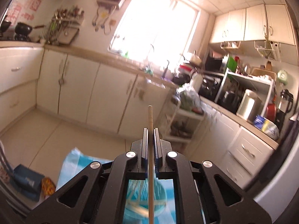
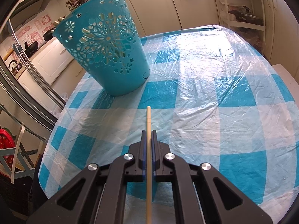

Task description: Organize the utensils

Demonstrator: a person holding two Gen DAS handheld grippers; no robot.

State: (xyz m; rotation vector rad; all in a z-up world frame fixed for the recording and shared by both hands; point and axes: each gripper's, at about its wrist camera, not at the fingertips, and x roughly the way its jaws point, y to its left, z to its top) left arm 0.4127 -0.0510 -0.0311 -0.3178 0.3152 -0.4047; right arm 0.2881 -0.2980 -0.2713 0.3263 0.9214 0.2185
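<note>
The teal bucket (image 2: pixel 104 46) stands upright on the table (image 2: pixel 214 97), toward its far left part. Its wall is pierced with flower-shaped cutouts; pale sticks show through the holes, so chopsticks appear to stand inside, though their number cannot be told. In the left wrist view the same bucket (image 1: pixel 145 197) appears from above, behind the gripper body, with pale sticks lying across its inside.

The right gripper (image 2: pixel 149 132) has its jaws narrow, clamped on one chopstick (image 2: pixel 148 117) whose tip projects forward above the tablecloth, well apart from the bucket. The left gripper (image 1: pixel 150 130) is likewise closed on a chopstick (image 1: pixel 150 115), pointing toward the kitchen cabinets (image 1: pixel 78 85).

The rest of the tablecloth, a blue-and-white check under clear plastic, carries nothing else in view. A window (image 1: pixel 157 22), a cluttered counter (image 1: pixel 243 119) and a shelf trolley (image 1: pixel 183 119) surround the table.
</note>
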